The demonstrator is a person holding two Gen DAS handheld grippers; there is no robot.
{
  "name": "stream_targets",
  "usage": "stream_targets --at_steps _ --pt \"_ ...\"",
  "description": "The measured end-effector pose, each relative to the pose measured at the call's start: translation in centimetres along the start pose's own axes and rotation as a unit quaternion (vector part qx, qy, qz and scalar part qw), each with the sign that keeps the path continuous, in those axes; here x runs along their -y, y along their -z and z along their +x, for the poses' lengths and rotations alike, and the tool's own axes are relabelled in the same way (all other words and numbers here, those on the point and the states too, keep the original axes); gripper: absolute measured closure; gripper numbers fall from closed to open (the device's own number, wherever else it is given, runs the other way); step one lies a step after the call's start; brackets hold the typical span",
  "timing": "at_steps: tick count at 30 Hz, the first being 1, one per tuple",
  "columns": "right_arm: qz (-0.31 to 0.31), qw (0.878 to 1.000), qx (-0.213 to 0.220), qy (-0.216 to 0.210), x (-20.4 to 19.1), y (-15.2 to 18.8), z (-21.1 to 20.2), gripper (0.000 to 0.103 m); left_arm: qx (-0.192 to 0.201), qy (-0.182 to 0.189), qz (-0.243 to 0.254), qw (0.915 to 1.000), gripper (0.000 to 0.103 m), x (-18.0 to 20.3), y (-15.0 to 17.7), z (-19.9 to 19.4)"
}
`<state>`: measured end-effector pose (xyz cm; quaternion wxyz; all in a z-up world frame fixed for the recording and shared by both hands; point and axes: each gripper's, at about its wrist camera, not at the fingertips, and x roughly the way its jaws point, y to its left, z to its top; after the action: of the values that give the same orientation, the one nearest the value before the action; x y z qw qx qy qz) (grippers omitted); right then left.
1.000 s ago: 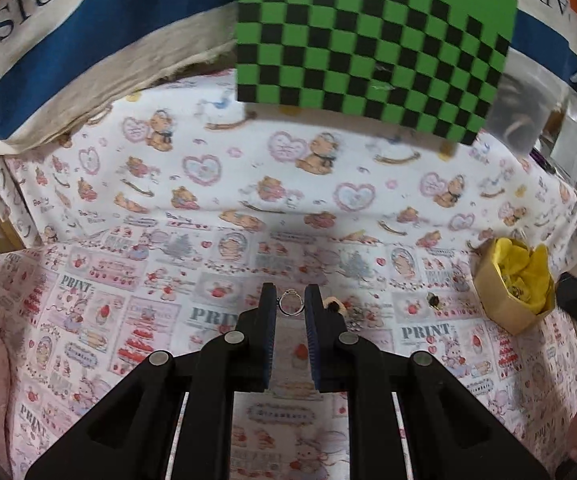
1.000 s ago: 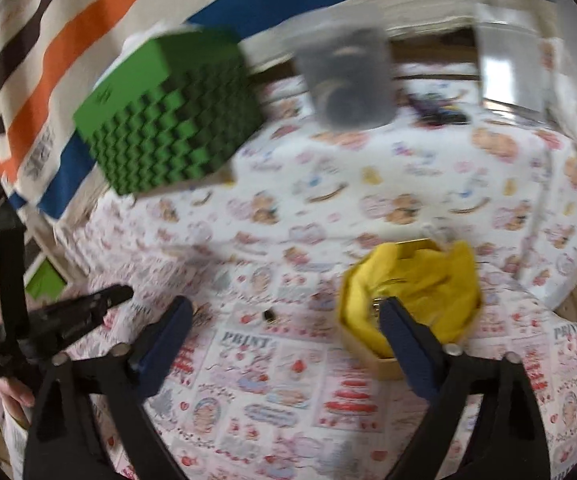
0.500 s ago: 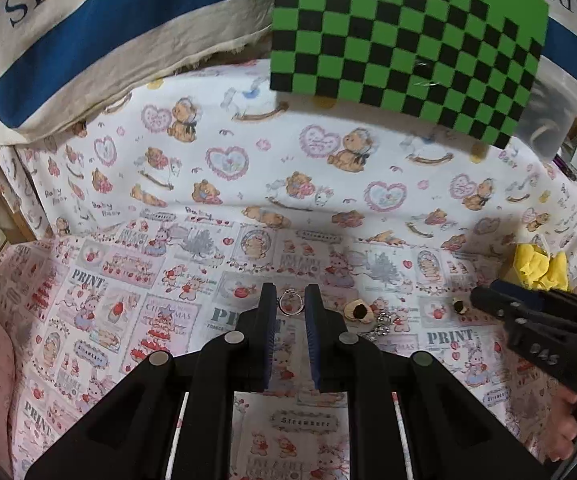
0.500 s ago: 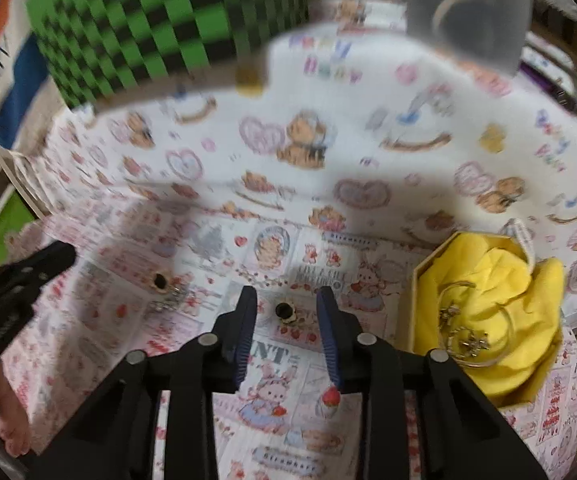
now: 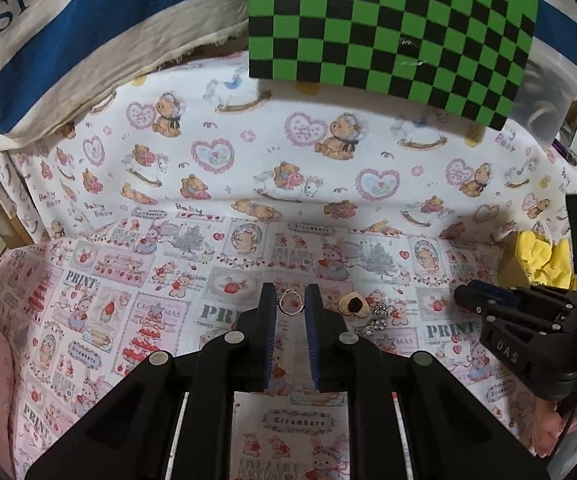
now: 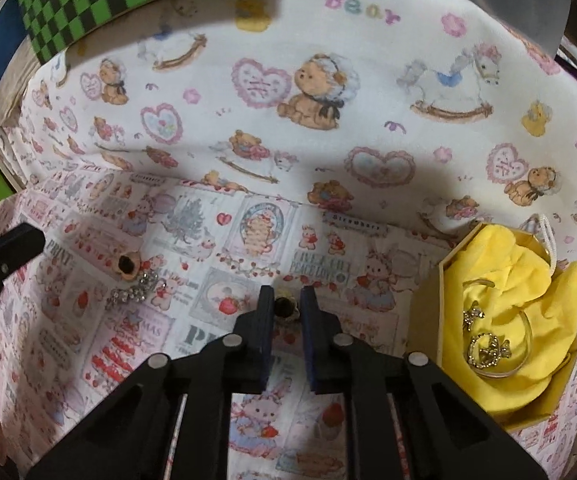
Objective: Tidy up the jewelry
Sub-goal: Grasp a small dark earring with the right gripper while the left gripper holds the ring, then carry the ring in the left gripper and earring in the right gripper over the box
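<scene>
Left wrist: printed cloth under checkered board.

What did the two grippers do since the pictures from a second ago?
The right gripper swung down from beside the yellow-lined box to the small dark earring on the cloth, and its wide jaws are closing around it. The left gripper stayed put, still pinching the silver ring. The other jewelry did not move.

A green-and-black checkered board is propped behind the printed cloth; a striped fabric is draped alongside.
</scene>
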<state>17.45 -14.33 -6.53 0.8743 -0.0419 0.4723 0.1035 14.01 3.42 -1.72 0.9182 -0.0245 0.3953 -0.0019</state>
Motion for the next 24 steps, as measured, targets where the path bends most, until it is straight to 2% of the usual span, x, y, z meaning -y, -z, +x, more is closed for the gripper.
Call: stream_targets --at_steps 5,9,13,17,21,24 --pt "-0.001 1.000 0.013 -0.011 -0.1 1.0 -1.4 0.091 0.011 0.012 0.002 0.9999 0.090 0.2 -0.2 -1.2" --pt "0.000 0.999 0.041 -0.032 0.3 2.2 -4.3 0.091 0.022 0.014 0.010 0.9996 0.090 0.6 -0.1 -1.9" --pt "0.007 0.995 0.091 -0.051 1.5 3.6 -8.0 0.091 0.037 0.020 0.011 0.9990 0.090 0.7 -0.1 -2.9" --pt "0.018 0.987 0.150 -0.055 2.4 4.3 -10.9 0.091 0.079 0.021 0.017 0.9965 0.090 1.2 0.0 -5.0" --pt "0.034 0.974 0.210 -0.076 4.2 5.0 -13.7 0.091 0.114 0.053 0.023 0.9918 0.090 1.8 0.2 -7.0" --pt "0.043 0.965 0.254 -0.051 5.5 5.7 -15.7 0.091 0.134 0.060 0.034 0.9886 0.090 2.8 0.6 -8.0"
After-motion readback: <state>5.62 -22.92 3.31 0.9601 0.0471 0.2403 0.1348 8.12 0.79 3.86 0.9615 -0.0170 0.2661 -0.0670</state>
